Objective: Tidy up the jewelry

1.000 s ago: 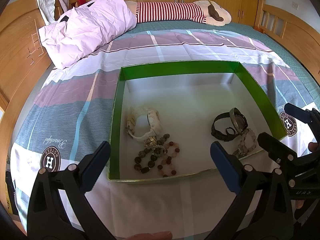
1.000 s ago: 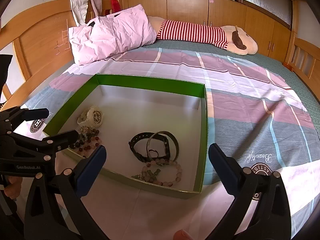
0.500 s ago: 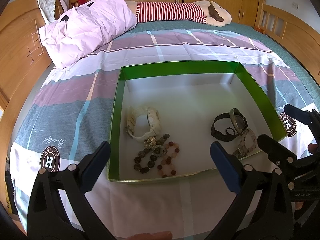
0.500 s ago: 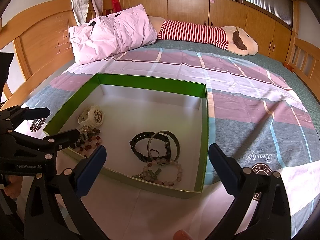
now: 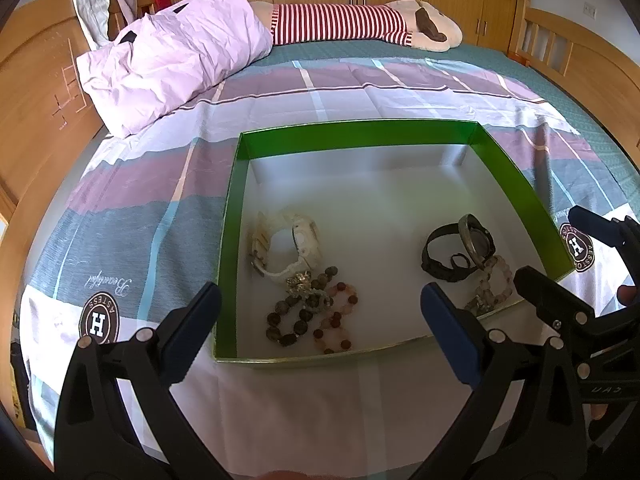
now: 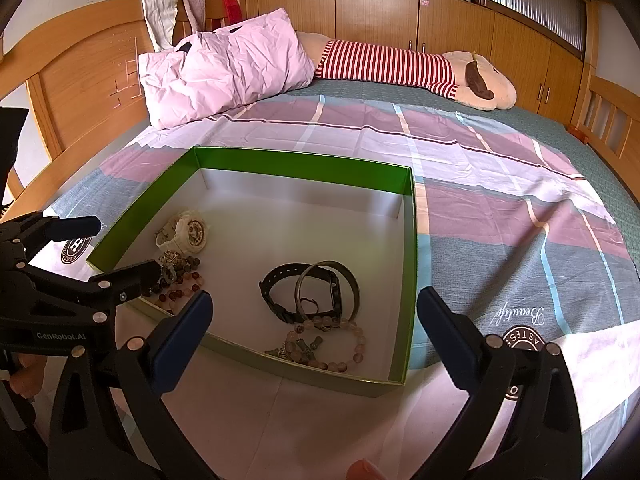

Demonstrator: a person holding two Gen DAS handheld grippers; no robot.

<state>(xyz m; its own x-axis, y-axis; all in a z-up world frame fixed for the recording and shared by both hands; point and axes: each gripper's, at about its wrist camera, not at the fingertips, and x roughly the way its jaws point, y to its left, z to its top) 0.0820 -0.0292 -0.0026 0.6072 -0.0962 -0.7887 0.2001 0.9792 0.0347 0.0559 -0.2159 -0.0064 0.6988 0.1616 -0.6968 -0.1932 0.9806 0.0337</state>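
A shallow green box (image 5: 360,133) with a white floor lies on the bed. At its left are a white watch (image 5: 289,242) and a tangle of dark and pink bead bracelets (image 5: 310,312). At its right lie a black watch (image 5: 444,258), a metal bangle (image 5: 477,240) and a pale pink bead bracelet (image 5: 493,285). My left gripper (image 5: 320,336) hovers open over the box's near edge, holding nothing. My right gripper (image 6: 314,332) is open too, before the near right corner of the box (image 6: 304,168), above the black watch (image 6: 296,294) and bangle (image 6: 329,286).
A plaid bedsheet (image 5: 120,220) covers the bed. A pink pillow (image 5: 172,64) and a striped plush toy (image 5: 340,24) lie at the far end. A wooden headboard (image 5: 36,100) stands on the left and a wooden rail (image 5: 568,52) on the right.
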